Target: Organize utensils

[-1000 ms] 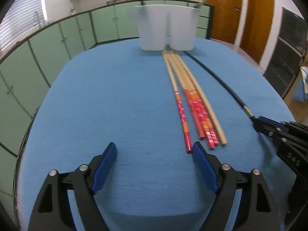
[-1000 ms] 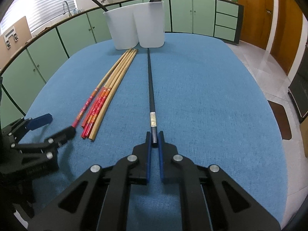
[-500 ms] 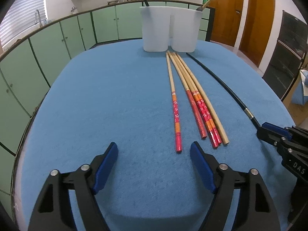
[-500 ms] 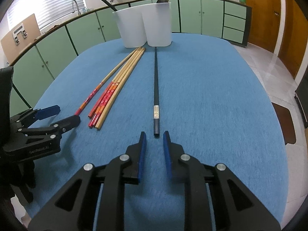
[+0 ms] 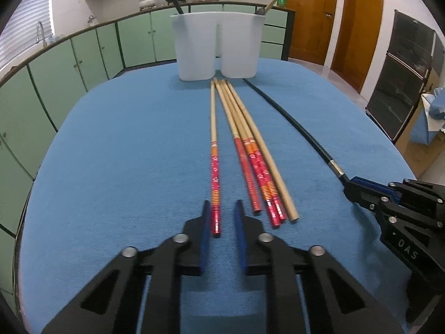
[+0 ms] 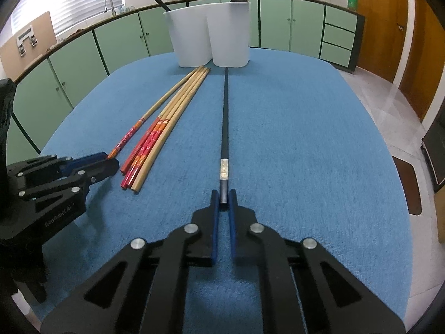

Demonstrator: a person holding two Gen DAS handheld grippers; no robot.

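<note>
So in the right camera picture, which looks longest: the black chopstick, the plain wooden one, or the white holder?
1. black chopstick
2. plain wooden chopstick
3. white holder, though it stands farthest away, so this is unsure.

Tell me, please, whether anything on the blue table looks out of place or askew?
One red-ended chopstick lies apart from the bundle of four, angled away from them. A lone black chopstick lies separately to the other side. Nothing looks spilled or damaged.

We are seeing even indoor light, daylight glaring through the window blinds point(image 6: 64, 2); fisheye edges are bending and darkening, and the cabinets point(image 5: 91, 53) are softening.
</note>
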